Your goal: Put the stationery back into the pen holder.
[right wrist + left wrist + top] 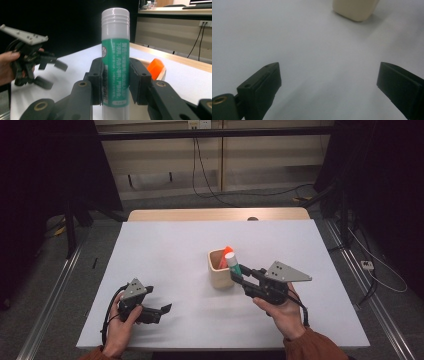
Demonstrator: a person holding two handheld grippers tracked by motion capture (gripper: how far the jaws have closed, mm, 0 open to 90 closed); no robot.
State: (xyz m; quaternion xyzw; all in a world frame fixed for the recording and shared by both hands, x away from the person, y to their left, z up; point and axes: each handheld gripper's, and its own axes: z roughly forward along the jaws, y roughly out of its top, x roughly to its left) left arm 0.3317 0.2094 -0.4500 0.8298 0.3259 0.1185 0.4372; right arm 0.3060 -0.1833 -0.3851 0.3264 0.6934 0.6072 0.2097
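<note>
Your right tool (238,274) is clamped on the glue stick (232,260): in the right gripper view both pads press flat against the green label of the stick (115,75), one on each side, and the stick stands upright between them with its ribbed white cap above the jaws and its pale lower end below them. In the high view the stick sits at the cup's (220,279) near right rim, tilted a little, and you hold the tool level with its jaws pointing toward the cup. An orange item (225,256) leans inside the cup, its top poking above the rim just behind the stick; in the right gripper view the same orange top (155,68) shows behind the right jaw, inside the cup rim. Whether the stick's lower end is inside the cup or just above it you cannot tell from these views. Your left tool (157,313) is open, its jaws spread wide with nothing between them; it hangs low over the bare white tabletop (165,250), well to the near left of the cup. In the left gripper view the cup's base (355,9) stands far ahead of the jaws, slightly right of centre.
</note>
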